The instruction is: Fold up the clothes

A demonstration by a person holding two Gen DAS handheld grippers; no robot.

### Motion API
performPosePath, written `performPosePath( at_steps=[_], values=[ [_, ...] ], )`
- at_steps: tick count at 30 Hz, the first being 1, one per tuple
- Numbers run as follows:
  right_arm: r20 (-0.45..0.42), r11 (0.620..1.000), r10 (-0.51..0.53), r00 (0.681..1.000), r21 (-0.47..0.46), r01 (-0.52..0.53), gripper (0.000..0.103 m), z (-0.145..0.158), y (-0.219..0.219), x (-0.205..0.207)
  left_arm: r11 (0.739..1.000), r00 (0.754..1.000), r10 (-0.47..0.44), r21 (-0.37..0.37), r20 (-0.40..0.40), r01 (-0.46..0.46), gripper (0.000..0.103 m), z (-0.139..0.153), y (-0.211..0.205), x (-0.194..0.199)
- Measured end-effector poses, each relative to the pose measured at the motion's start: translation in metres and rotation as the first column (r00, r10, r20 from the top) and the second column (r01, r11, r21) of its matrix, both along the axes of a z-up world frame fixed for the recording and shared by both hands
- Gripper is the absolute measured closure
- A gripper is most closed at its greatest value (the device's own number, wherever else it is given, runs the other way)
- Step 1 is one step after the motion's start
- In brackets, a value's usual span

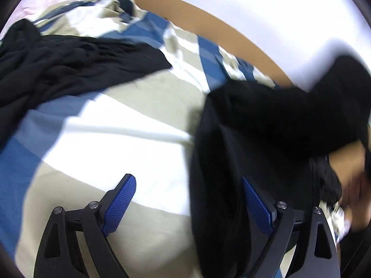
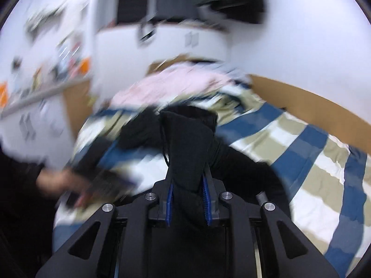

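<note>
A black garment (image 2: 190, 139) hangs bunched between the blue pads of my right gripper (image 2: 188, 193), which is shut on a thick fold of it. In the left wrist view the same black garment (image 1: 266, 120) is lifted at the right, and its lower part drapes against the right finger of my left gripper (image 1: 189, 198). That gripper stands wide open over the striped bedcover (image 1: 129, 139), and its pads press on nothing. A second black garment (image 1: 58, 64) lies crumpled on the cover at the far left.
The bedcover (image 2: 313, 162) is striped blue, beige and white. A wooden bed edge (image 1: 208, 23) runs along a white wall. A pink cloth (image 2: 180, 81) is heaped at the bed's far end. A person's hand (image 2: 60, 185) shows blurred at the left, with white shelves behind.
</note>
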State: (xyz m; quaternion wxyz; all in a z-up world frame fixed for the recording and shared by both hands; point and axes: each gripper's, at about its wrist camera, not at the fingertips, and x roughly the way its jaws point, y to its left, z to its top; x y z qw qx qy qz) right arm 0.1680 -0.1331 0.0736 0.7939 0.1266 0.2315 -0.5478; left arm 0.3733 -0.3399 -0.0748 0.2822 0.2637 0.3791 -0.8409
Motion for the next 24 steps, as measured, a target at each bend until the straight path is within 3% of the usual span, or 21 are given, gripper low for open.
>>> performPosePath(
  at_steps=[5, 8, 10, 12, 13, 14, 16, 19, 22, 24],
  values=[
    [-0.129, 0.977, -0.071, 0.989, 0.193, 0.095, 0.082, -0.080, 0.065, 0.026, 0.998, 0.996, 0.066, -0.014, -0.060, -0.067, 0.012, 0.015, -0.001, 0.023],
    [-0.189, 0.946, -0.142, 0.972, 0.263, 0.190, 0.082, -0.120, 0.083, 0.024, 0.996, 0.993, -0.026, -0.082, -0.112, 0.016, 0.012, 0.030, 0.020, 0.014],
    [-0.172, 0.944, -0.172, 0.970, 0.253, 0.212, 0.081, -0.122, 0.085, 0.025, 0.981, 0.981, -0.152, -0.137, -0.120, 0.135, 0.012, 0.039, 0.041, -0.009],
    [-0.162, 0.944, -0.200, 0.966, 0.233, 0.235, 0.080, -0.117, 0.083, 0.029, 0.954, 0.968, -0.242, -0.202, -0.069, 0.224, 0.012, 0.042, 0.068, -0.031],
    [-0.162, 0.943, -0.207, 0.965, 0.231, 0.241, 0.074, -0.115, 0.080, 0.033, 0.946, 0.963, -0.263, -0.210, -0.053, 0.246, 0.012, 0.041, 0.075, -0.038],
    [-0.177, 0.941, -0.205, 0.963, 0.237, 0.244, 0.056, -0.114, 0.076, 0.041, 0.939, 0.959, -0.281, -0.217, -0.038, 0.267, 0.012, 0.040, 0.083, -0.045],
    [-0.229, 0.941, -0.170, 0.958, 0.251, 0.227, 0.039, -0.117, 0.075, 0.057, 0.942, 0.965, -0.262, -0.221, -0.010, 0.253, 0.012, 0.032, 0.081, -0.051],
    [-0.294, 0.944, -0.147, 0.944, 0.243, 0.223, 0.036, -0.116, 0.082, 0.074, 0.952, 0.975, -0.212, -0.213, 0.062, 0.221, 0.012, 0.018, 0.068, -0.058],
    [-0.138, 0.950, -0.250, 0.959, 0.158, 0.270, 0.035, -0.087, 0.097, 0.055, 0.956, 0.947, -0.249, -0.102, 0.204, 0.274, 0.011, -0.008, 0.055, -0.073],
    [-0.029, 0.932, -0.347, 0.938, 0.098, 0.348, 0.033, -0.068, 0.101, 0.034, 0.969, 0.963, -0.225, -0.068, 0.149, 0.237, 0.011, -0.008, 0.044, -0.062]
  ],
)
